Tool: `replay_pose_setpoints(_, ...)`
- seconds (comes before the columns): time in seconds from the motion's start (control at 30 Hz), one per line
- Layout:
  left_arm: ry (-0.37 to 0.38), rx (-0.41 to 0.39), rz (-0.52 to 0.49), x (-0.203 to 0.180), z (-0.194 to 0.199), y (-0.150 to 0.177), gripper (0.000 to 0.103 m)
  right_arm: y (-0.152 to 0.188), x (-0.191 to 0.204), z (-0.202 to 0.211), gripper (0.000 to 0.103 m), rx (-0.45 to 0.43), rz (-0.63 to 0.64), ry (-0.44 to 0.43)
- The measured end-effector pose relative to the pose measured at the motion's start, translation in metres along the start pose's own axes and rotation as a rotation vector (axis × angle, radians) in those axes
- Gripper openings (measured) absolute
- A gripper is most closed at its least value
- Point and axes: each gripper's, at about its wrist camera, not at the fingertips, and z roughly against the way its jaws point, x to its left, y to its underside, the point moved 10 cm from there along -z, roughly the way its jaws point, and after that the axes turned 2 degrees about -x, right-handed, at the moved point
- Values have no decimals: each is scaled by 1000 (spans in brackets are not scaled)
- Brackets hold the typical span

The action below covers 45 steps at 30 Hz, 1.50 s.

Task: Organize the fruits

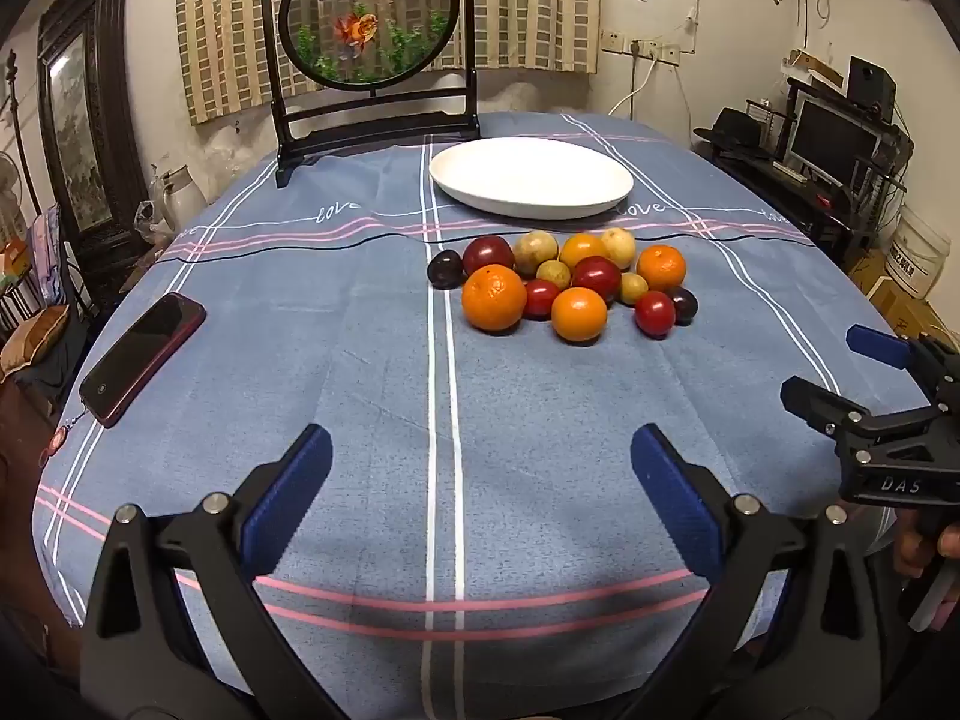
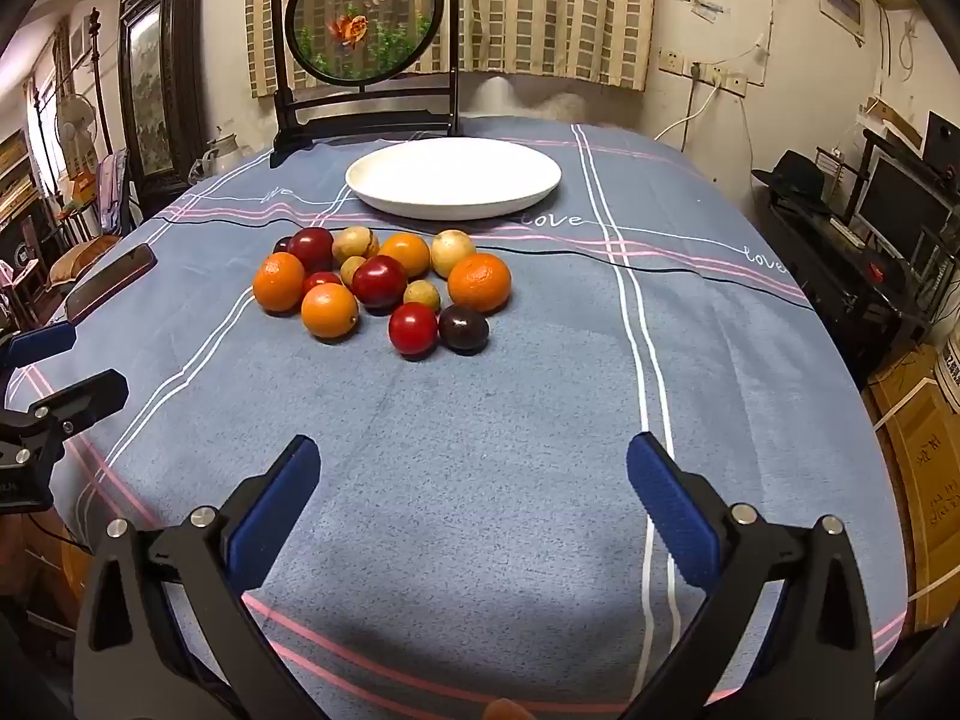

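Observation:
A pile of fruit lies on the blue tablecloth: oranges, red plums, dark plums and yellow-green fruits. The pile also shows in the right wrist view. An empty white plate sits just behind it. My left gripper is open and empty, well short of the pile. My right gripper is open and empty, also short of it; it shows at the right edge of the left wrist view.
A dark red phone lies at the table's left edge. A framed goldfish screen stands at the back of the table. The tablecloth hangs over the near edge. Furniture and a monitor stand to the right.

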Motion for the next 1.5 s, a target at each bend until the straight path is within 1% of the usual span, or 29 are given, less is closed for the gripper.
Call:
replay_pose_setpoints(0.1,-1,0,-1,-2,0,0,101,0,1,0,102,-1,-5,-5)
replay_pose_setpoints(0.13,10,1,10,1,-1,0,101,0,1,0,102,-1,-7,-6)
replay_pose_setpoints(0.43,-2,7,22,8,-2,4,101,0,4,4,102,6,-6,-15)
replay_pose_setpoints(0.57,-3,17,30,8,-2,3,101,0,6,-3,102,10,-10,-21)
replay_pose_setpoints(0.93,-12,23,30,9,-8,5,101,3,5,-4,102,14,-12,-26)
replay_pose_setpoints(1.5,-18,25,28,10,-7,6,101,5,6,-7,102,21,-15,-27)
